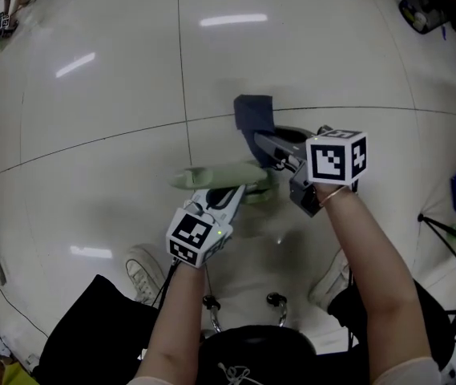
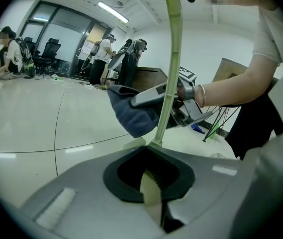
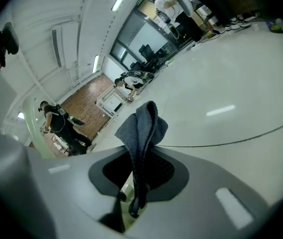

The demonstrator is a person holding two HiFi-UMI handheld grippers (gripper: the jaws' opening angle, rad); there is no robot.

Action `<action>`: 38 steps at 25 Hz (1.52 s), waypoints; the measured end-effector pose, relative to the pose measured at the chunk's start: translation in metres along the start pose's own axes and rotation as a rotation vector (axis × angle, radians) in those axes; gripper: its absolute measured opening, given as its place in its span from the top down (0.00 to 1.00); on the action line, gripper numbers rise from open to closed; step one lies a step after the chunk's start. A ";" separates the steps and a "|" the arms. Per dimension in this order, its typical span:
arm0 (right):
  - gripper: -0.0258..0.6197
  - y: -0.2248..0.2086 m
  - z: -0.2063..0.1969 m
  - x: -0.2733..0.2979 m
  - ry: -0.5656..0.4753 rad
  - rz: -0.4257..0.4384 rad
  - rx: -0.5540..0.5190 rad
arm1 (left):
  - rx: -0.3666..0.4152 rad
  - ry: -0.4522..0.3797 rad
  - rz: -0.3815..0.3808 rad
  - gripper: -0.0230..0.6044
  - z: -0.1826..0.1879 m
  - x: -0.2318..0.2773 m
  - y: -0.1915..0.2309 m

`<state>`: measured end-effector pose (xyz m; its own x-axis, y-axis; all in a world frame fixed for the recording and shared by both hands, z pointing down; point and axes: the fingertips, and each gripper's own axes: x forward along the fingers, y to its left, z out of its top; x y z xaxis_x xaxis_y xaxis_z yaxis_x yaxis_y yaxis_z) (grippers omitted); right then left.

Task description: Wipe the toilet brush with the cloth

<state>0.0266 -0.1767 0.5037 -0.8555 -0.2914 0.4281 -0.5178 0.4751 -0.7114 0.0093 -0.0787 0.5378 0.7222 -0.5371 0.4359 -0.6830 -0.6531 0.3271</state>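
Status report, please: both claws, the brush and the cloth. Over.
Left claw shut on toilet brush handle. Right claw shut on cloth, close beside that handle; contact not clear. Nothing blocking between them.

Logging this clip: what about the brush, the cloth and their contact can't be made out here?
Brush head: the toilet brush runs off the top edge of the left gripper view; in the head view the left gripper and right gripper cover one end.
Contact: in the left gripper view the handle crosses in front of the cloth, so touching or apart cannot be told.
Dirt on the brush: too small, too dim.
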 end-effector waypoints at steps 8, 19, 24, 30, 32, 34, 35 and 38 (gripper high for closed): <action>0.85 0.017 -0.021 0.043 0.249 0.070 -0.199 | -0.008 -0.011 -0.027 0.95 0.005 0.007 0.003; 0.85 0.003 -0.061 0.074 0.657 0.233 -0.277 | -0.004 0.001 -0.045 0.95 0.015 0.017 0.005; 0.85 -0.015 -0.075 0.078 0.732 0.236 -0.275 | -0.002 0.000 -0.017 0.95 0.016 0.019 0.008; 0.85 -0.042 -0.082 0.072 0.740 0.138 -0.274 | 0.007 -0.021 -0.030 0.95 0.013 0.010 0.008; 0.85 -0.057 -0.086 0.062 0.744 0.088 -0.273 | 0.028 -0.031 -0.038 0.95 0.011 0.006 0.004; 0.85 -0.071 -0.089 0.051 0.749 0.051 -0.270 | 0.051 -0.048 -0.042 0.95 0.013 0.003 0.000; 0.85 -0.077 -0.089 0.045 0.744 0.034 -0.263 | 0.058 -0.059 -0.045 0.95 0.014 0.002 -0.002; 0.85 -0.091 -0.084 0.031 0.704 -0.033 -0.249 | 0.062 -0.056 -0.065 0.95 0.012 0.002 -0.011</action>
<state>0.0469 -0.1595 0.6285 -0.5964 0.2522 0.7621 -0.4575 0.6733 -0.5808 0.0198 -0.0792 0.5255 0.7710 -0.5204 0.3670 -0.6277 -0.7182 0.3002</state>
